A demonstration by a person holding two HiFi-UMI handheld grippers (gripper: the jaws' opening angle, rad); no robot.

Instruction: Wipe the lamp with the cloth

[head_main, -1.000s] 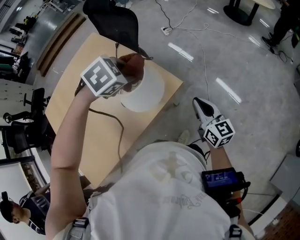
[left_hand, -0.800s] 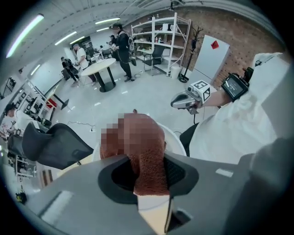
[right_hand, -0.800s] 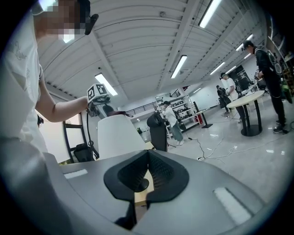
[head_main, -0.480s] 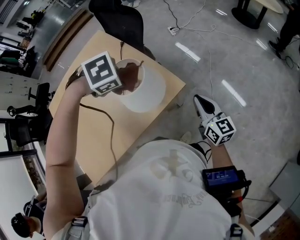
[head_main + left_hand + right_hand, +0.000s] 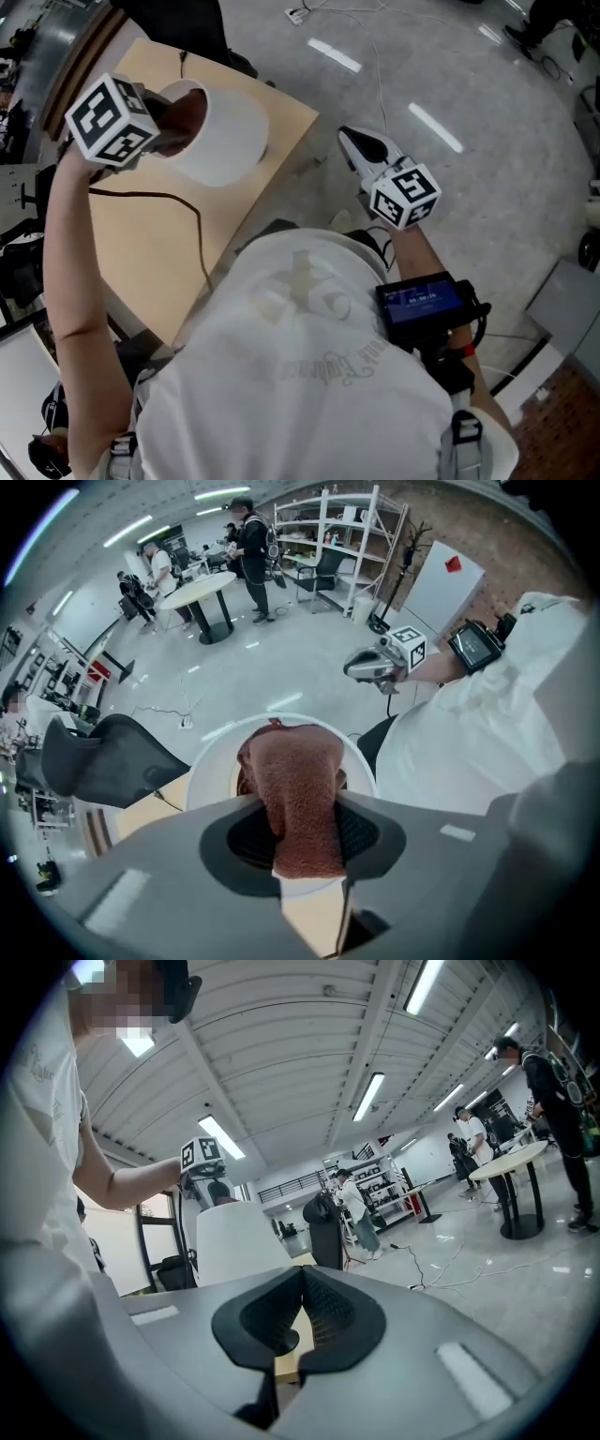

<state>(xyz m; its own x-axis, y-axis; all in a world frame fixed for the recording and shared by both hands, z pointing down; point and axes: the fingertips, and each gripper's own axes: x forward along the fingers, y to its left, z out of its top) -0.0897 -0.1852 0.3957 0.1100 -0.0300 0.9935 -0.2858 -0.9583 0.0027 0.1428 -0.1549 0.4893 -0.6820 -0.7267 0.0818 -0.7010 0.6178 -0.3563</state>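
Lamp [image 5: 230, 141] on table [image 5: 159, 253], chair [image 5: 103, 761] behind; left gripper [image 5: 302, 841] fingers clamp cloth [image 5: 295, 775], right gripper [image 5: 302, 1288] closed.

Bright ceiling strip lights [image 5: 375, 1096]; floor [image 5: 436, 128] glare; fisheye edges dark, warped.

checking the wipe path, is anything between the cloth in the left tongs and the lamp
Nothing visible is. The left tongs are shut on the cloth, which sits right at the lamp's open top.

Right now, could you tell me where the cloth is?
The brown cloth is clamped in the left gripper, at the white lampshade's open top, in the head view's upper left, over the table.
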